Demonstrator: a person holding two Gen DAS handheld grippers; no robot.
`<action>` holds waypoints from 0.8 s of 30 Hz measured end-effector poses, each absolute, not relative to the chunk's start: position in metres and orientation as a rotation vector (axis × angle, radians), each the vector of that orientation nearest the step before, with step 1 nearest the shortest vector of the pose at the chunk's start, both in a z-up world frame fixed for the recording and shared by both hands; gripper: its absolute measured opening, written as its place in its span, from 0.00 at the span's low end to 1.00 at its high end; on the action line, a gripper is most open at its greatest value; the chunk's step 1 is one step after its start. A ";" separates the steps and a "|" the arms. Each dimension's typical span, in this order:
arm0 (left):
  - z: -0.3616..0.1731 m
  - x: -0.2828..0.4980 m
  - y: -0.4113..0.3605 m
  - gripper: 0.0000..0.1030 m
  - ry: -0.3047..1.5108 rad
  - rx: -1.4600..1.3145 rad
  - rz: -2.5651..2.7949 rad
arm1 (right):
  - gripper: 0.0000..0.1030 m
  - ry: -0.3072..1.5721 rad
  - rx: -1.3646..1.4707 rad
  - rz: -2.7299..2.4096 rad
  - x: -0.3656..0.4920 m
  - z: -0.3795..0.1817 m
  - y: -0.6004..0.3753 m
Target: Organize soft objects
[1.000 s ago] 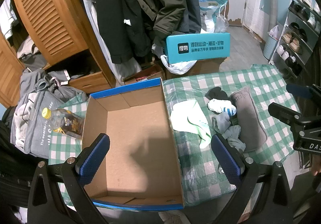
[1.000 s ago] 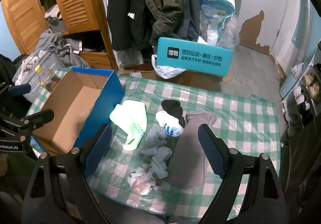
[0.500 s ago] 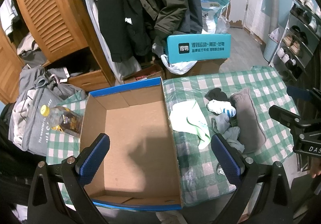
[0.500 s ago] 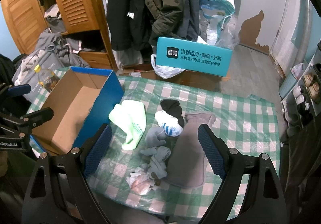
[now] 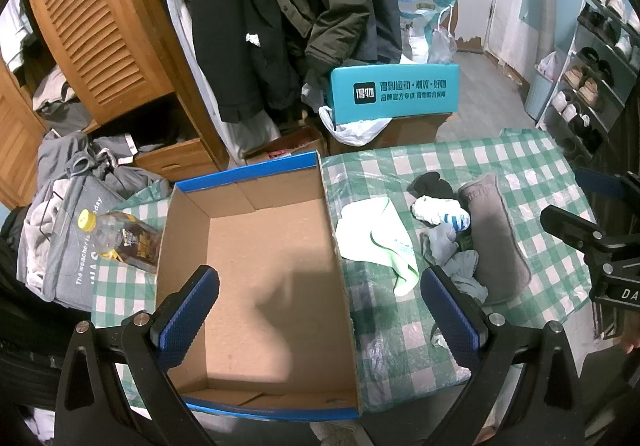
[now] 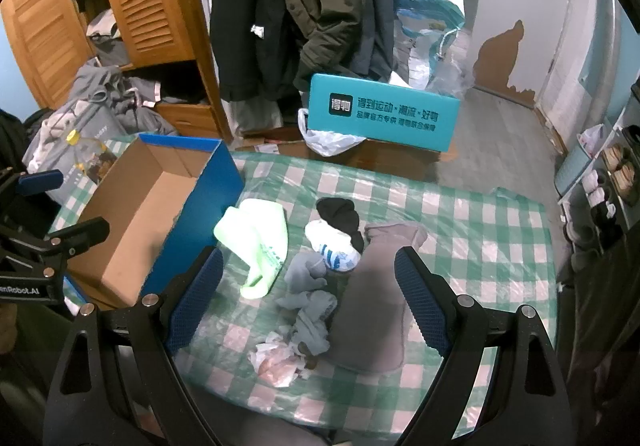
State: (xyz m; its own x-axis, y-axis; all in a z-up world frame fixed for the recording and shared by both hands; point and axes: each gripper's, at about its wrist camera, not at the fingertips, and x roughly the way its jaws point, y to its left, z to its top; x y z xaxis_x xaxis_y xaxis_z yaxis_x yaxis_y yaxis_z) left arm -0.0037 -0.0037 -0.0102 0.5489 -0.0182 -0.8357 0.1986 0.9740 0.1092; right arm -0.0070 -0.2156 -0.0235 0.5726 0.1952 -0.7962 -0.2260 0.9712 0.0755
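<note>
Hovering almost unchanged over the past second, the left gripper (image 5: 318,310) and right gripper (image 6: 308,296) hold fingers wide apart and empty; the blue-rimmed cardboard box (image 5: 256,270) remains unfilled, the mixed socks (image 6: 320,274) unsorted on the green-checked worktop (image 6: 480,230).

The tablecloth (image 6: 480,214) has a green and white check pattern, and the cardboard box (image 5: 256,254) at its 9 o'clock side is brown inside with a blue outside and rim. On the cloth lie a light green sock (image 6: 260,238), a black sock (image 6: 338,210), a white sock with blue stripes (image 6: 330,242), blue-grey socks (image 6: 308,294) and a plain grey sock (image 6: 372,294). At 12 o'clock stands a teal box with dark lettering (image 6: 384,116), and both grippers have blue pads (image 6: 196,296) on black fingers.
</note>
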 end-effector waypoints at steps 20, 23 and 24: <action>-0.053 0.019 -0.047 0.99 1.130 0.235 -0.179 | 0.84 0.979 -0.051 0.167 0.010 -0.042 -0.243; -0.059 0.025 -0.060 0.99 1.158 0.239 -0.202 | 0.84 1.000 -0.052 0.147 0.016 -0.050 -0.250; -0.061 0.028 -0.064 0.99 1.165 0.235 -0.206 | 0.84 1.009 -0.049 0.142 0.019 -0.053 -0.252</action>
State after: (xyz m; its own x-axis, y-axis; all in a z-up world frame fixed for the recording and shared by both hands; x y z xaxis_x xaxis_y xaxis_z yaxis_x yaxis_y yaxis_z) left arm 0.0277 -0.0636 -0.0612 0.3813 -0.0385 -0.9236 0.2803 0.9569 0.0758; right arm 0.0191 -0.2520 -0.0531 0.5246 0.0960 -0.8459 -0.1417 0.9896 0.0244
